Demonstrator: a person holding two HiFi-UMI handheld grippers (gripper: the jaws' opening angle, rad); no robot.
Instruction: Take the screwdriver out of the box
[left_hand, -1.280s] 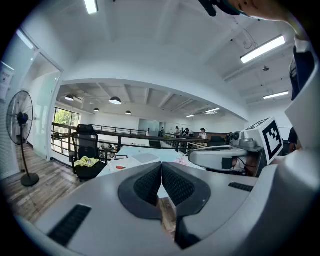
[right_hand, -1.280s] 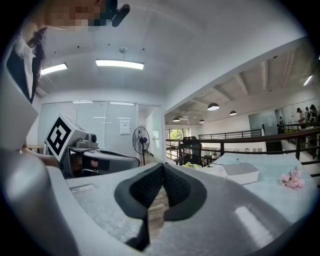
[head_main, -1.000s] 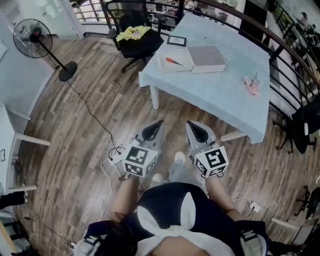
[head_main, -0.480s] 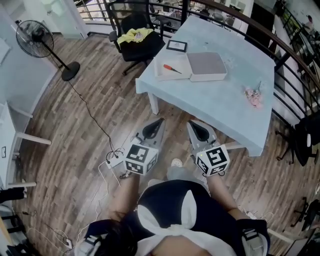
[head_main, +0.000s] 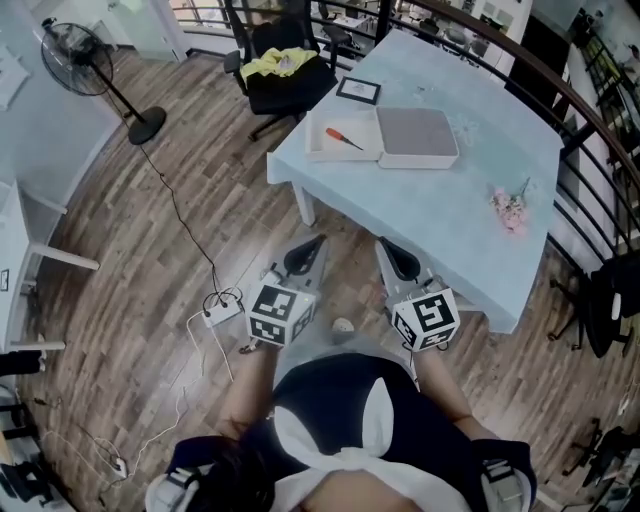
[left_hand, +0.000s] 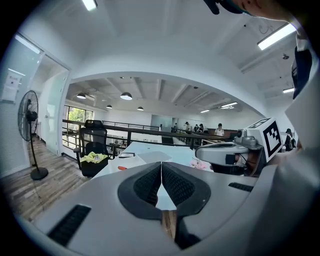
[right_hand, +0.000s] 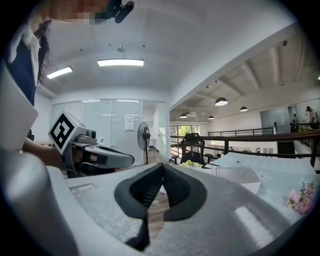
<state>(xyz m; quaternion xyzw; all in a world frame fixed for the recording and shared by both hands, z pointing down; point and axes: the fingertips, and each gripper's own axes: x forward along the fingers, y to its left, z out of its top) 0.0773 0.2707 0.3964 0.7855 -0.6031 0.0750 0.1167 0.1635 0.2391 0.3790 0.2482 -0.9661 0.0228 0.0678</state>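
A red-handled screwdriver (head_main: 343, 138) lies in the open white box (head_main: 325, 148) on the blue-clothed table (head_main: 470, 190), with the box's grey lid (head_main: 415, 135) flat beside it. Both grippers hang over the wooden floor, short of the table's near corner. My left gripper (head_main: 318, 241) is shut with nothing in it, and my right gripper (head_main: 381, 244) beside it is likewise shut and empty. In the left gripper view the pads meet at the gripper's tip (left_hand: 161, 166), and the screwdriver's handle (left_hand: 121, 168) shows far off. The right gripper view has its shut tip (right_hand: 162, 168) and the box (right_hand: 240, 176) beyond.
A black office chair (head_main: 290, 85) with a yellow cloth stands left of the table. A standing fan (head_main: 75, 45) is far left. A power strip with cables (head_main: 215, 312) lies on the floor near my left gripper. A framed card (head_main: 358, 90) and pink flowers (head_main: 510, 208) are on the table. A railing runs behind.
The person has walked toward the table, so the table and box sit lower and nearer in the head view. Both grippers stayed shut and side by side.
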